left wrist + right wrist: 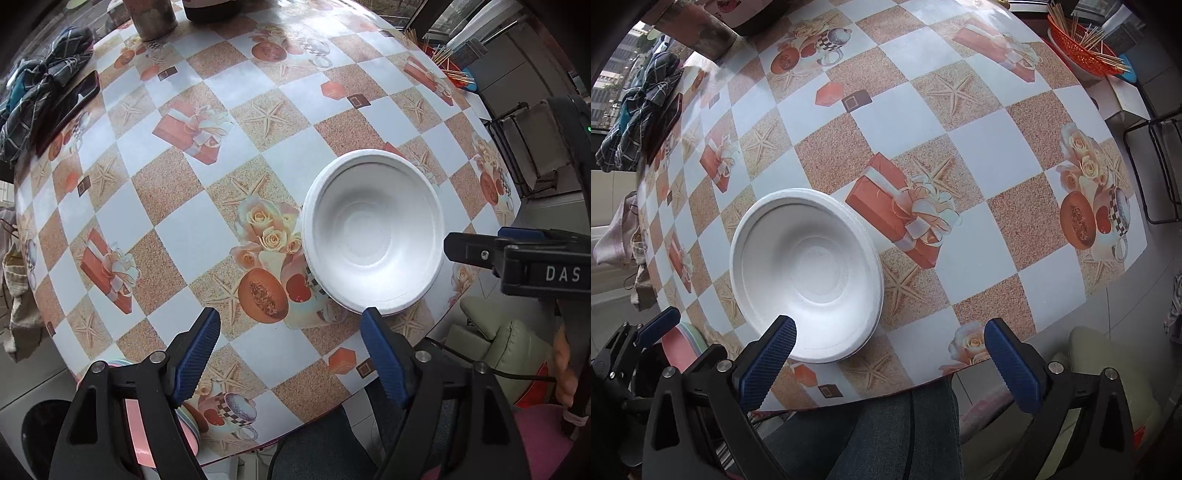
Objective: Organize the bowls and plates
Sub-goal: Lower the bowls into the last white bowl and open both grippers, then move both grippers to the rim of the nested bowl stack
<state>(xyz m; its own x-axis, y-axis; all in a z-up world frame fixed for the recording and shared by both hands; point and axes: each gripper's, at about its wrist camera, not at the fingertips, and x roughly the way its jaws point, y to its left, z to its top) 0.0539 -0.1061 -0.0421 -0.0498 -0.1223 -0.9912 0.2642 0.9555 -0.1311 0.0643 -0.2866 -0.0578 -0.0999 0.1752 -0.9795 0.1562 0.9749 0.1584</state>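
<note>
A stack of white bowls (373, 232) sits on the patterned table near its front edge; it also shows in the right wrist view (807, 275). My left gripper (291, 345) is open and empty, above the table just left of the bowls. My right gripper (890, 354) is open and empty, with its left finger over the bowls' near rim. It shows from the side in the left wrist view (480, 253), close to the bowls' right rim. A stack of pastel plates (188, 424) lies at the table's front left edge, partly hidden by my left gripper; it also shows in the right wrist view (681, 341).
A phone (70, 110) and a bundled checked cloth (44, 85) lie at the far left. A metal can (149, 16) stands at the back. An orange basket of sticks (1078, 48) stands off the far right edge. A green chair (502, 339) is below the front edge.
</note>
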